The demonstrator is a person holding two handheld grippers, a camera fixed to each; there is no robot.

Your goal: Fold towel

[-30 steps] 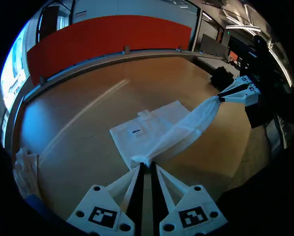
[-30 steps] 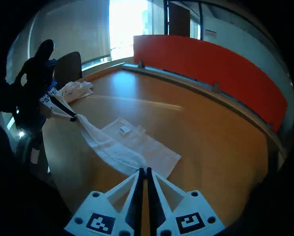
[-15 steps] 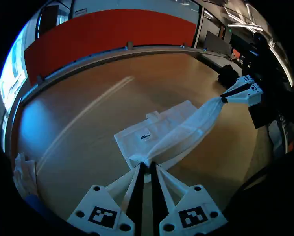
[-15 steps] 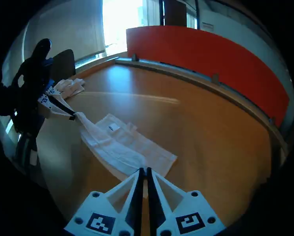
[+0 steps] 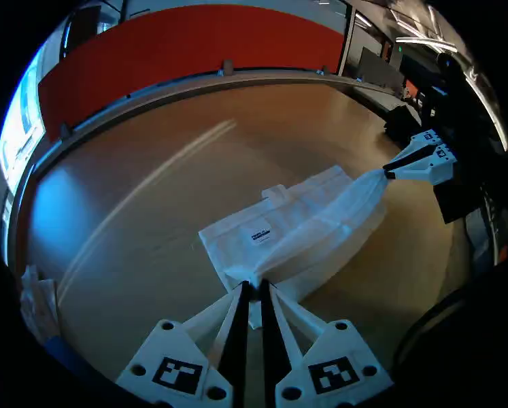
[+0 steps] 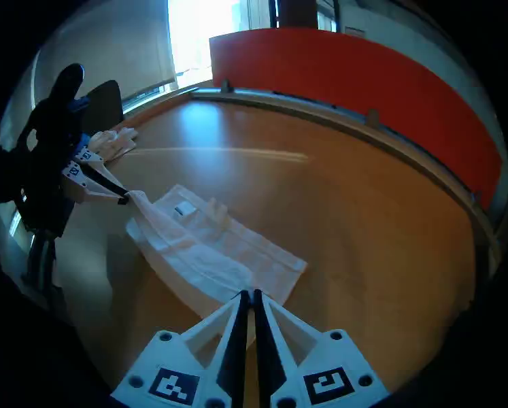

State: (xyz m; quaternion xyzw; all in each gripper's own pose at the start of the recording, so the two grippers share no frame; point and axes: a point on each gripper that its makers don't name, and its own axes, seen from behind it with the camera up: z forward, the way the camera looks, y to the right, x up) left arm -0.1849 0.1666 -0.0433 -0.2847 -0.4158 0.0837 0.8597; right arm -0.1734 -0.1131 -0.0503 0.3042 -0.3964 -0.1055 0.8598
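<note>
White towel (image 5: 301, 224) on wooden tabletop (image 5: 138, 183), lower layer flat, label facing up. Left gripper (image 5: 254, 284) clamped on 1 corner, right gripper (image 6: 248, 294) clamped on the other corner. Lifted edge stretched between the 2 grippers, draped over flat layer. Red partition (image 5: 185, 47) along tabletop's far side.

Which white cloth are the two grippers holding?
The labelled towel, pinched by left gripper and right gripper; the crumpled cloth lies untouched, off to the side.
</note>
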